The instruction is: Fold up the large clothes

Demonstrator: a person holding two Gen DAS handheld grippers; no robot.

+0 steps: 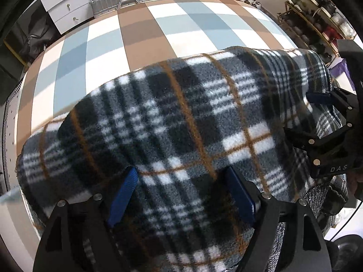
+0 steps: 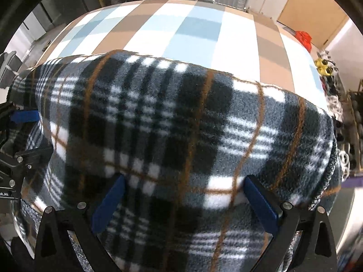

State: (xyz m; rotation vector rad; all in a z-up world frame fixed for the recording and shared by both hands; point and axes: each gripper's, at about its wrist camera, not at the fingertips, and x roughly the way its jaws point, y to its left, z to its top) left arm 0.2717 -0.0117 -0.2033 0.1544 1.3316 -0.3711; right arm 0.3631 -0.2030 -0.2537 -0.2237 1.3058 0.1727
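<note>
Left wrist: shoe rack (image 1: 317, 20) full of shoes (image 1: 331, 32).

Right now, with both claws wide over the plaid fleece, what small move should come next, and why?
Probably lift both claws clear: the plaid fleece already lies folded on the checked cover, and the left claw and right claw stand open around it.

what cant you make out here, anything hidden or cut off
- Left wrist view: the plaid fleece runs off the bottom edge; its near edge is unseen.
- Right wrist view: the left claw is cut by the picture's left edge.
- Both views: the checked surface under the fleece is hidden.
</note>
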